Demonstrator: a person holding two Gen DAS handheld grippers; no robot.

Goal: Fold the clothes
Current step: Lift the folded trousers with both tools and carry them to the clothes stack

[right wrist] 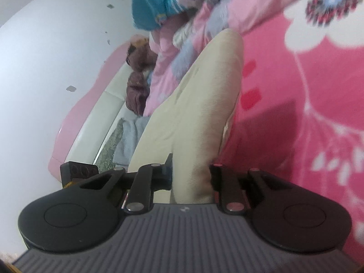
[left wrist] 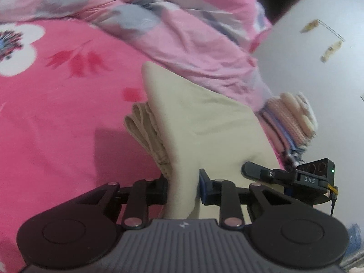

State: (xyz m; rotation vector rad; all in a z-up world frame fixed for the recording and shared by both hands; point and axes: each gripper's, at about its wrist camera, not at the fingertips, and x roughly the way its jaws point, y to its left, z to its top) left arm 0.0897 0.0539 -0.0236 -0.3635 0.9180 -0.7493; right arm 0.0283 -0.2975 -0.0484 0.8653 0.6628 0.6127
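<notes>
Gripping the cream garment [left wrist: 200, 122] between closed jaws, the left gripper [left wrist: 183, 186] and right gripper [right wrist: 191, 179] hold it above the pink bedsheet [left wrist: 56, 118].

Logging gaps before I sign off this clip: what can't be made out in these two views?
- Left wrist view: where the left gripper pinches the cream garment, the cloth itself hides the contact; the garment's near end is hidden behind the gripper body.
- Right wrist view: the same holds for the right gripper.
- Both views: what kind of garment it is; it is bunched.
- Right wrist view: the teal item is blurred and cut off by the top edge.
</notes>
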